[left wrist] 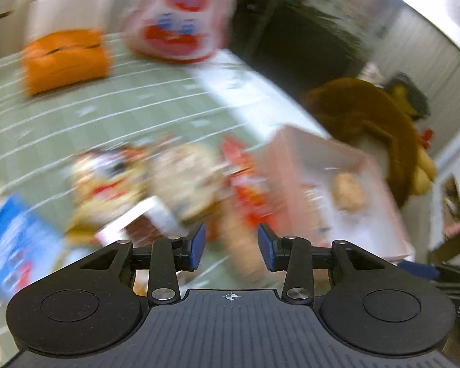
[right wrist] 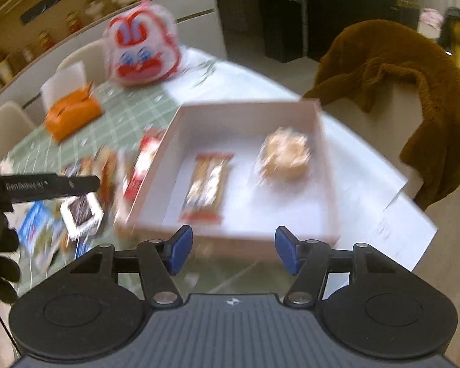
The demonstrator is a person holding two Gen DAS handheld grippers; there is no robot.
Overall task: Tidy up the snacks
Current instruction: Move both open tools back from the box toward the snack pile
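Both the left gripper point(left wrist: 231, 250) and right gripper point(right wrist: 233, 250) hang with jaws apart and empty above the snacks point(left wrist: 184, 181) and box point(right wrist: 317, 141).

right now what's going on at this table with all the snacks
A person holds a two-finger tool in each hand and is sorting snacks into a shallow pink box on the green checked tablecloth. Two wrapped snacks already lie inside: a long bar and a round pastry. More packets sit in a loose pile left of the box. The right tool and left tool are both open and empty.
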